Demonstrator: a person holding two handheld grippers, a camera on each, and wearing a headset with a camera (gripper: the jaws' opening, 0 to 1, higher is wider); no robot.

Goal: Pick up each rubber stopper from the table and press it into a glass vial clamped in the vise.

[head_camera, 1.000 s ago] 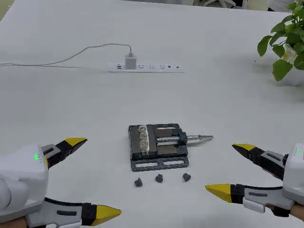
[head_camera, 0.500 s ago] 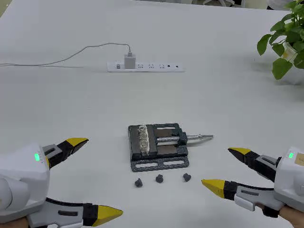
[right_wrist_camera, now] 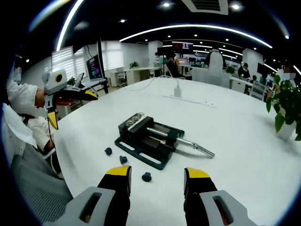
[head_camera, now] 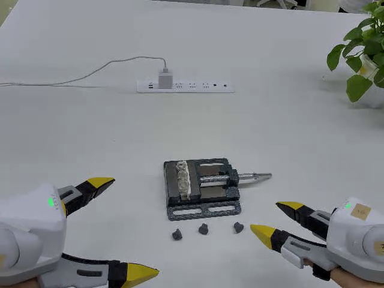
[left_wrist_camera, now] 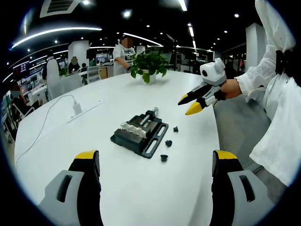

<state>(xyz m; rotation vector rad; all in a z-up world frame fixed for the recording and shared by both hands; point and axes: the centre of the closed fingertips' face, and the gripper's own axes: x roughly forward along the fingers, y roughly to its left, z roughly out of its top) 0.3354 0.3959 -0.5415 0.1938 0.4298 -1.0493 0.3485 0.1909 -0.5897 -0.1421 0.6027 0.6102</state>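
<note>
Table (head_camera: 72, 132): white, spans the whole head view.
Left gripper (head_camera: 120, 228): lower left corner, 2 yellow-tipped jaws spread wide, holding nothing, above the table.
Power strip (head_camera: 185, 87): upper middle, white, with 1 charger (head_camera: 165, 78) plugged in and a cable (head_camera: 72, 77) trailing to the left edge.
Vise (head_camera: 201, 187): centre of the frame, dark, flat on the table, screw handle pointing right.
Glass vials (head_camera: 183, 178): short row of clear vials clamped upright at the vise's left end.
Rubber stoppers (head_camera: 203, 228): 3 small dark stoppers in a row on the table just below the vise, apart from each other, touched by neither gripper.
Right gripper (head_camera: 276, 219): lower right, jaws apart and empty, tips pointing left, near the right-hand stopper without touching it.
Plant (head_camera: 366, 54): upper right corner, green leaves.
</note>
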